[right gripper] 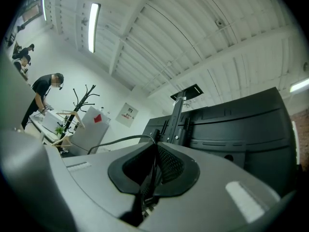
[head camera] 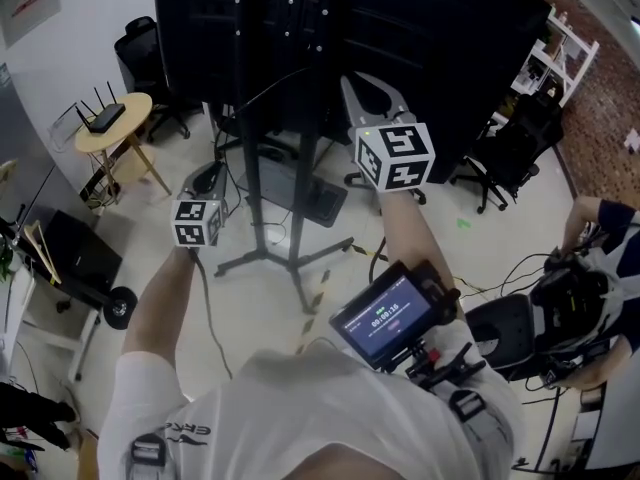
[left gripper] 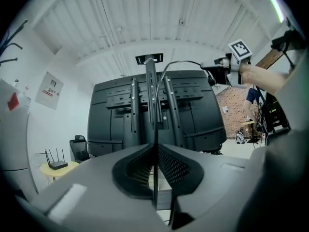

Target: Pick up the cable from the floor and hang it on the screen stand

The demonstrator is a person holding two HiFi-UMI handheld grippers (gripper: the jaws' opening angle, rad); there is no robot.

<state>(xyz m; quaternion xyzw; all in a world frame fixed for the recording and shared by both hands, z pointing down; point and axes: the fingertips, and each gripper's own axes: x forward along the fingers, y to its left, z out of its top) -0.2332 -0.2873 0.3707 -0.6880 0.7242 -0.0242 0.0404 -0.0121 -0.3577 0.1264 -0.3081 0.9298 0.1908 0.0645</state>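
Behind the screen stand, the cable is held up, pinched by both the left hand-held gripper and the right hand-held gripper. Its span between them should be drawn taut and laid over a bracket before either grip is eased. One cable, two hand-held grippers and one stand are counted.

The room is lit evenly from overhead by ceiling strips. Strong fisheye bending and dark corners are seen in both gripper views. The screen is rendered nearly black.
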